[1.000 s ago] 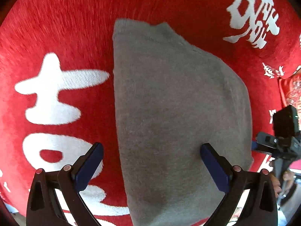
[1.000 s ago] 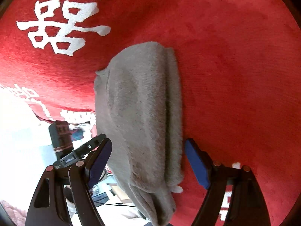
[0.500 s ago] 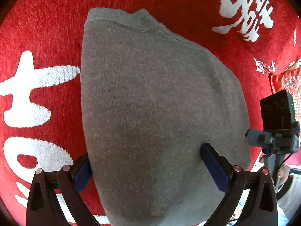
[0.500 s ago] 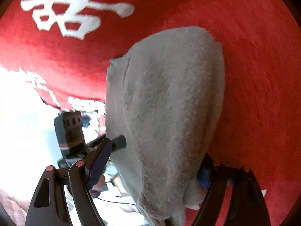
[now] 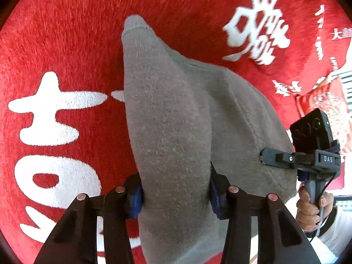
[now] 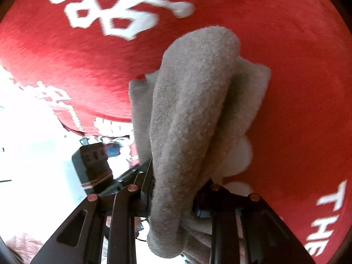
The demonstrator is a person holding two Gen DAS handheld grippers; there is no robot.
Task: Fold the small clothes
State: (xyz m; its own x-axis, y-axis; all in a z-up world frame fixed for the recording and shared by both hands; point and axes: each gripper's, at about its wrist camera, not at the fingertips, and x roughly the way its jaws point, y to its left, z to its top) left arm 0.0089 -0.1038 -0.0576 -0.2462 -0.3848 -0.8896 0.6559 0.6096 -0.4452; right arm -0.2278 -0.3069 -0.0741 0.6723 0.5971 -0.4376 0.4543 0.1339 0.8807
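Two tongs, one garment. The left tongs are closing, blue pads pinching a bunched fold of the single grey knitted garment. The right tongs are closing too, clamped on its other end. The garment hangs over one red plush cloth with white characters covering the surface. One hand grips the right tongs' handle.

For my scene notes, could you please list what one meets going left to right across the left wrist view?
Red cloth with white characters → grey garment clamped in the closing left gripper → right gripper → person's hand.
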